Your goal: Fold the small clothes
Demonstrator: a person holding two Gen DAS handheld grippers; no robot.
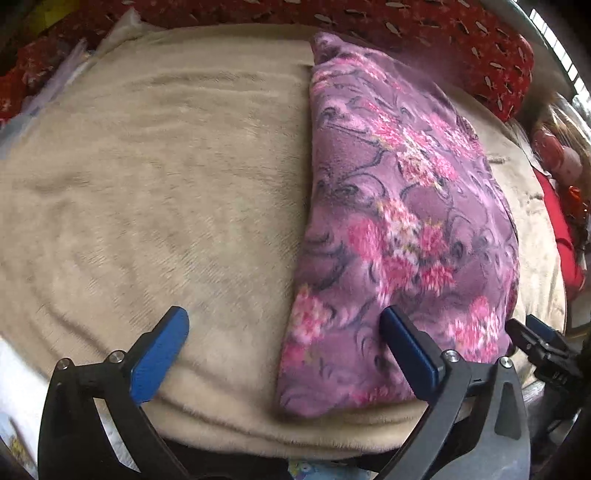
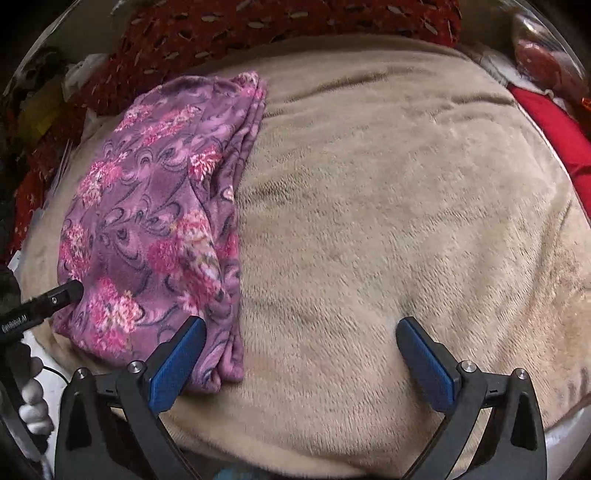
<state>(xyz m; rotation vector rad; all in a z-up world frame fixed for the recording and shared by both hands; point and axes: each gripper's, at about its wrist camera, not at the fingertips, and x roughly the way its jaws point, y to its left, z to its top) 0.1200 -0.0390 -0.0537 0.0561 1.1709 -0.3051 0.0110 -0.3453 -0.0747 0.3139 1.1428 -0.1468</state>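
A purple fleece garment with pink flowers (image 1: 399, 206) lies folded into a long strip on a beige plush blanket (image 1: 155, 177). My left gripper (image 1: 282, 317) hangs open just above the strip's near left edge; its right pad is over the cloth and its left pad over bare blanket. In the right wrist view the garment (image 2: 159, 221) lies at the left, its layered edge facing right. My right gripper (image 2: 302, 325) is open, its left pad over the strip's near right corner, nothing between the pads. One finger of the left gripper (image 2: 62, 295) shows over the garment's left edge.
Dark red patterned fabric (image 1: 443, 33) runs along the back of the blanket. A bright red cloth (image 2: 554, 125) lies off the right side. A white-gloved hand (image 2: 33, 402) holds the left tool. The blanket's front edge (image 1: 295, 439) drops off just under the grippers.
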